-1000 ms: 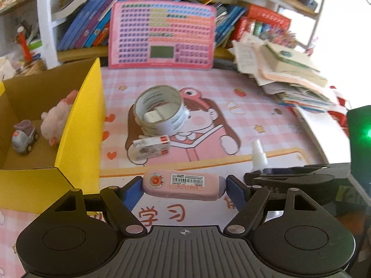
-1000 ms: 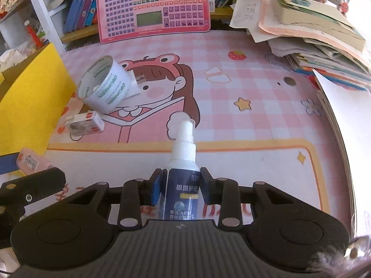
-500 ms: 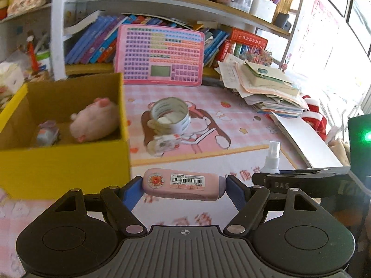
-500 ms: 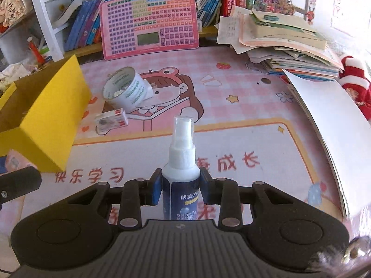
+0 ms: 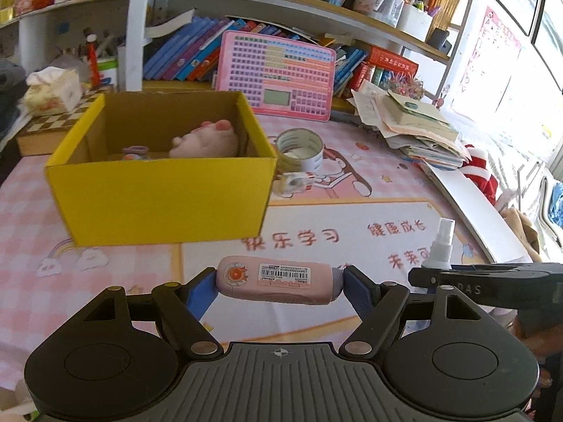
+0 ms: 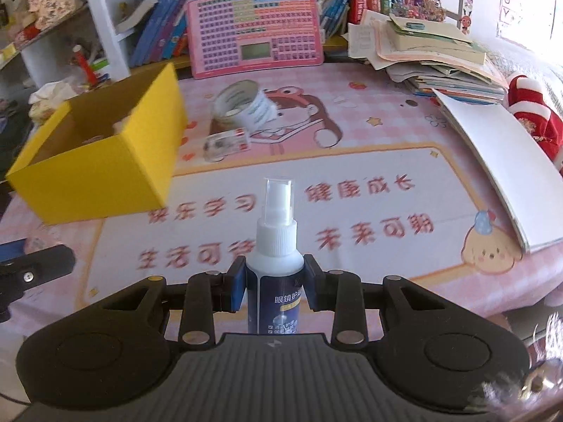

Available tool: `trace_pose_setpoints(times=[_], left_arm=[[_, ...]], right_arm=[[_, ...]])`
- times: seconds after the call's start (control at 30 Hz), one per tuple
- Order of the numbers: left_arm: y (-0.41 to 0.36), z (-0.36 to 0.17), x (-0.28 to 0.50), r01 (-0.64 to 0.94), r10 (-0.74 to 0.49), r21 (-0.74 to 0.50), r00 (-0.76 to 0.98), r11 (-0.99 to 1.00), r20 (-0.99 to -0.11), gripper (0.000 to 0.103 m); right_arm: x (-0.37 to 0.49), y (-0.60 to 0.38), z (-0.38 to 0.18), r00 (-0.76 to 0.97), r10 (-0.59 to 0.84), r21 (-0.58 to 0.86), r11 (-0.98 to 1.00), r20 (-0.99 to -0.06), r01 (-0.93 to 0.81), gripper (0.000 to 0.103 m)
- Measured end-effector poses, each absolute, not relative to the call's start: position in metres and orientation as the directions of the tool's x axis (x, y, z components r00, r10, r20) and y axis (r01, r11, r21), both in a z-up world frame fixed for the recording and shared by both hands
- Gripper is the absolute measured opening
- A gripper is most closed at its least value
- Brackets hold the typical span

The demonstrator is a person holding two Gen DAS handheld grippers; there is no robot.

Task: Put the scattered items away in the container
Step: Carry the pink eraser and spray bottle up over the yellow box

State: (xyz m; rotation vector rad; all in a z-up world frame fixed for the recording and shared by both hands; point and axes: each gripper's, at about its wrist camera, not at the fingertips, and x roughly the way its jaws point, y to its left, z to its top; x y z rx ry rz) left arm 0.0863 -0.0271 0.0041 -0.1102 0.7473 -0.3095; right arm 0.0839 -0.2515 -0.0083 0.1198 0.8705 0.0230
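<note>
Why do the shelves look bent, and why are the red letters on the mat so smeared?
Left wrist view: the fisheye lens bows the shelf, and window glare washes out the right side. Right wrist view: motion blur smears the mat lettering and yellow box, while the spray bottle in the right gripper stays sharp.

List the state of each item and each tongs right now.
Left tongs: shut on pink tube.
Right tongs: shut on spray bottle, upright.
Yellow box: open, holding plush toy.
Tape roll: on mat.
Small packet: on mat.
</note>
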Motion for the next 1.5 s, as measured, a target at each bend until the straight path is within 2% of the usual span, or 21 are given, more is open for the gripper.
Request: trace_pose_setpoints(times=[0.6,0.97,1.5], left_arm=[[0.051,0.002,0.030,0.144,-0.269,-0.238,0.699,0.960,-0.663,0.078],[0.082,0.003,0.018,0.066,-0.203,-0.227,0.723,0.972,-0.661,0.078],[0.109,0.006,0.031,-0.037,-0.139,-0.250,0.747,0.967,-0.650,0.078]], right_arm=[[0.030,-0.159,-0.004,0.601,0.203,0.114,0.976,-0.773,-0.184,0.031],[0.030,-0.109,-0.004,0.559,0.272,0.069,0.931,-0.784,-0.357,0.031],[0.055,-0.071,-0.002,0.505,0.358,0.059,0.856,-0.785,-0.514,0.031]])
